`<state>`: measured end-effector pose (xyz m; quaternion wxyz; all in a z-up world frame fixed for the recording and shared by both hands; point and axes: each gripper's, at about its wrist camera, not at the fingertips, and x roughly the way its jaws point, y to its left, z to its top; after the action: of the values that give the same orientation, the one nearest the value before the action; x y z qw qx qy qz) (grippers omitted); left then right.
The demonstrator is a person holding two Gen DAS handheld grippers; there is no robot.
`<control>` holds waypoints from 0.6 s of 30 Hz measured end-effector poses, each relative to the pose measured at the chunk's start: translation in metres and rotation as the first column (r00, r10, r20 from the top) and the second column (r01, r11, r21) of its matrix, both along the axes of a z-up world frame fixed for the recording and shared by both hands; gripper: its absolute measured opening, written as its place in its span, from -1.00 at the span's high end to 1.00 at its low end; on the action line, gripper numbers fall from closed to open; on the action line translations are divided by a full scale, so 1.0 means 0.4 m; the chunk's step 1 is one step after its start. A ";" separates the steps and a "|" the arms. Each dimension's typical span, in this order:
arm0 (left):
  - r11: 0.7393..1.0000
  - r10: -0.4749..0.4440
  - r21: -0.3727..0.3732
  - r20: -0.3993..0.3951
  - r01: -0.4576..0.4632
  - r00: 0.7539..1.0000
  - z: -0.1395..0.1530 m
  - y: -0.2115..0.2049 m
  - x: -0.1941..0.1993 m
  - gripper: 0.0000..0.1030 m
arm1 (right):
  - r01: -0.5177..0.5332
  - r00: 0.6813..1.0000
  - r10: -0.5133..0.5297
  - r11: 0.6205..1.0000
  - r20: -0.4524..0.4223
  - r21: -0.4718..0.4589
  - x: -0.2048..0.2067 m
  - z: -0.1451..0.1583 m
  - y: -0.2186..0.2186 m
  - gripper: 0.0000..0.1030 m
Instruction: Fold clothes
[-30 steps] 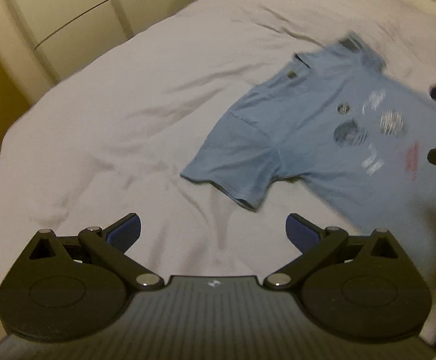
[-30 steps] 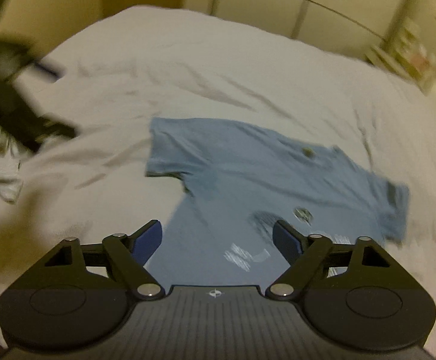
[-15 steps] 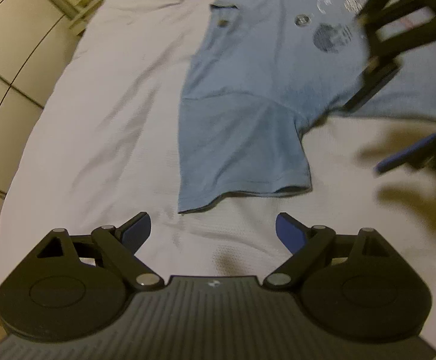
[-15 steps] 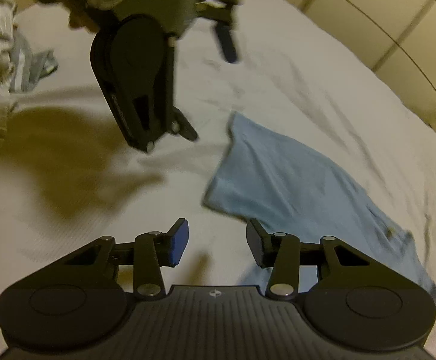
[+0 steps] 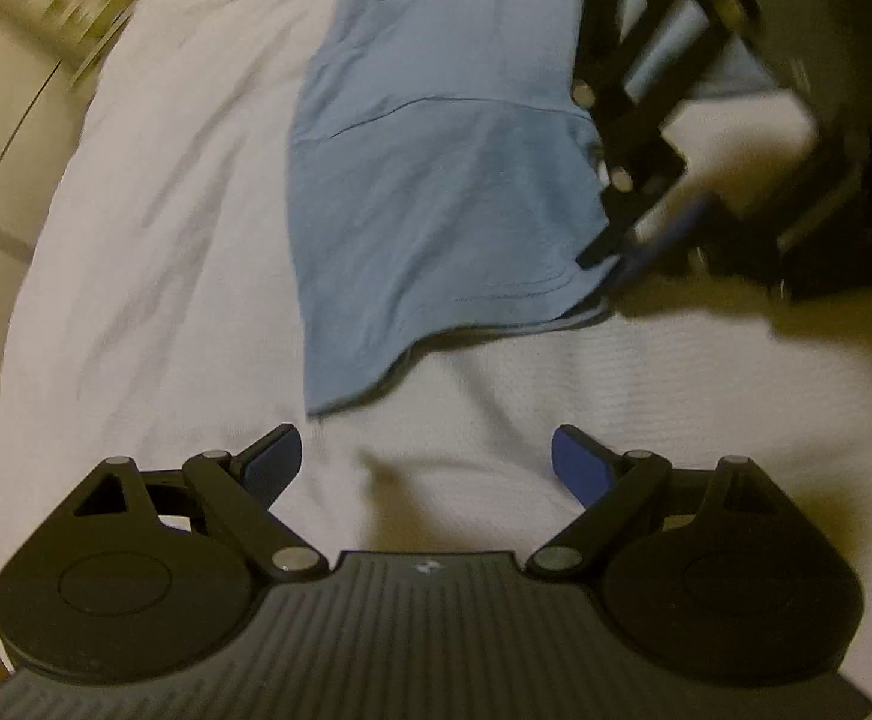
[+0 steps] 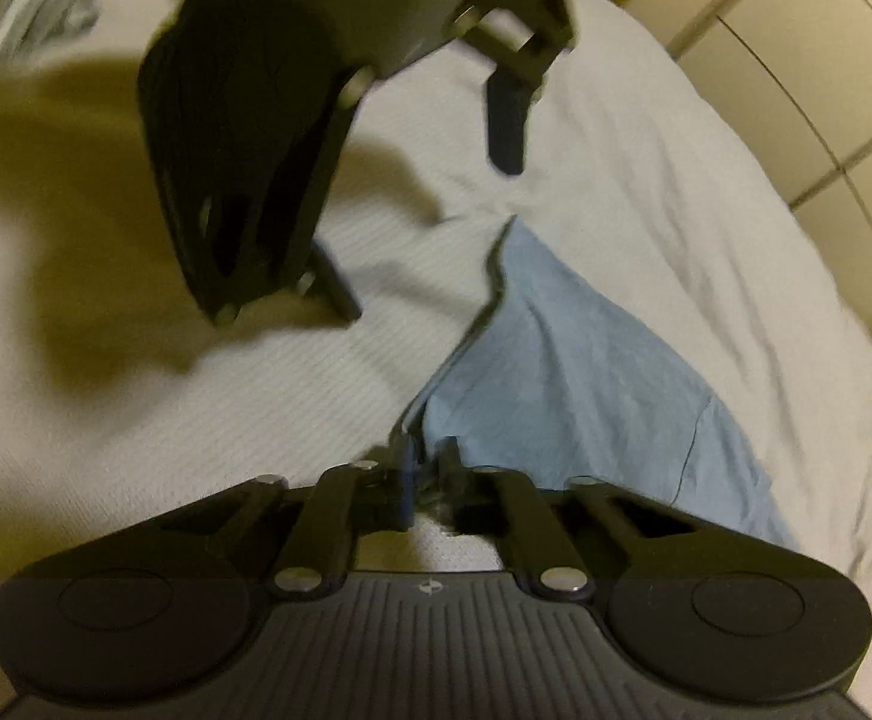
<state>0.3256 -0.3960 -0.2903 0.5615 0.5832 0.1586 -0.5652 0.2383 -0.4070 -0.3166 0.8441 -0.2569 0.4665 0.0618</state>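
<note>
Light-blue T-shirt [image 5: 436,192] lies flat on the white bedsheet [image 5: 154,252], sleeve end nearest the grippers. Right gripper [image 6: 427,480]: jaws pinched together on the sleeve hem corner [image 6: 430,420], cloth bunched between the pads. Left gripper [image 5: 427,465]: jaws spread wide, nothing between them, above bare sheet just short of the hem's other corner. Frames motion-blurred.
</note>
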 end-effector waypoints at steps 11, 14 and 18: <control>0.961 -0.278 0.032 0.128 0.276 0.952 -0.027 -0.087 0.028 -0.50 | 0.242 0.958 -0.280 0.901 0.057 0.360 0.007 0.160 -0.142 0.93; 0.956 -0.295 0.056 0.157 0.289 0.943 -0.039 -0.097 0.033 0.20 | 0.283 0.942 -0.332 0.864 0.049 0.416 0.007 0.191 -0.169 0.92; 0.941 -0.337 0.105 0.215 0.322 0.916 -0.031 -0.110 0.044 0.62 | 0.326 0.928 -0.372 0.832 0.017 0.448 -0.001 0.186 -0.190 0.92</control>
<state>0.3433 -0.4399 -0.3027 0.4528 0.6816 0.0109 -0.5747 0.2379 -0.4831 -0.2424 0.8999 0.0262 0.4352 -0.0034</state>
